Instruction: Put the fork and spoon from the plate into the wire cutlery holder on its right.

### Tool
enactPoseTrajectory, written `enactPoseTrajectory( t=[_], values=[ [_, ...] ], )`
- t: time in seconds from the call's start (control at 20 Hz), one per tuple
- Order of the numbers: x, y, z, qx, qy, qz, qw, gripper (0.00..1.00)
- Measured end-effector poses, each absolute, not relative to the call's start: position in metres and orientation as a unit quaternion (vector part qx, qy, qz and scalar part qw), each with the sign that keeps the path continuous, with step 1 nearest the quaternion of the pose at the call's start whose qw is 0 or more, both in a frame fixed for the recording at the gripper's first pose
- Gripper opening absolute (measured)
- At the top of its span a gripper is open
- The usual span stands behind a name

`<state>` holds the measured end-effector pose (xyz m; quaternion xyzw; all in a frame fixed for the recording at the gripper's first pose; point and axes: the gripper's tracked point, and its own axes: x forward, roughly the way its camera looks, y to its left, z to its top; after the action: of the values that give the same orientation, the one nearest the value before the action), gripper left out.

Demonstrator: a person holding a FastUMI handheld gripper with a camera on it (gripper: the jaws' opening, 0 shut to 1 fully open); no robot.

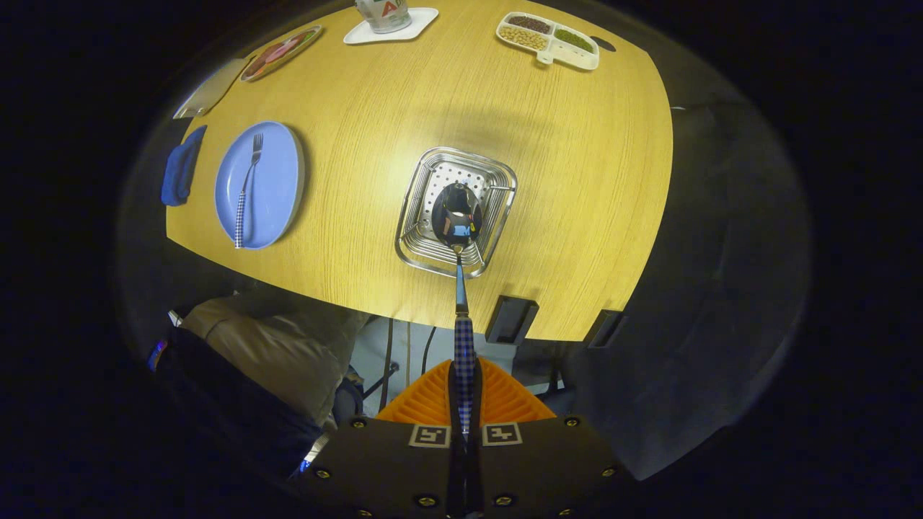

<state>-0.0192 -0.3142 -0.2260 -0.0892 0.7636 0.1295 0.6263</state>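
Above the wire cutlery holder (pixel 456 211), the gripper (pixel 462 386) pinches the spoon (pixel 457 216) by its handle, bowl hanging over the opening, not yet released. Fork (pixel 246 191) lies on the plate (pixel 281 180); untouched.

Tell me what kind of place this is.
Probably a staged dining table: a wooden table laid with a blue plate holding a fork, a wire cutlery holder and a divided snack tray. The gripper holds a spoon above the holder.
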Motion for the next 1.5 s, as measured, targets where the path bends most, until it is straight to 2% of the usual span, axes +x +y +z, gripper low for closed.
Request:
enactPoseTrajectory(
  t=[0.3, 0.7, 0.85, 0.9, 1.15, 1.3, 1.4, 1.5],
  values=[
    [-0.001, -0.305, -0.241, -0.103, 0.797, 0.133, 0.580, 0.02],
    [0.019, -0.302, -0.257, -0.112, 0.816, 0.116, 0.555, 0.04],
    [0.028, -0.305, -0.258, -0.112, 0.810, 0.105, 0.566, 0.04],
    [0.028, -0.304, -0.257, -0.103, 0.810, 0.102, 0.569, 0.09],
    [0.029, -0.302, -0.244, -0.089, 0.792, 0.100, 0.596, 0.11],
    [0.026, -0.303, -0.231, -0.072, 0.782, 0.101, 0.611, 0.17],
    [0.023, -0.307, -0.225, -0.068, 0.772, 0.094, 0.624, 0.25],
    [0.020, -0.305, -0.216, -0.065, 0.759, 0.089, 0.642, 0.25]
  ],
)
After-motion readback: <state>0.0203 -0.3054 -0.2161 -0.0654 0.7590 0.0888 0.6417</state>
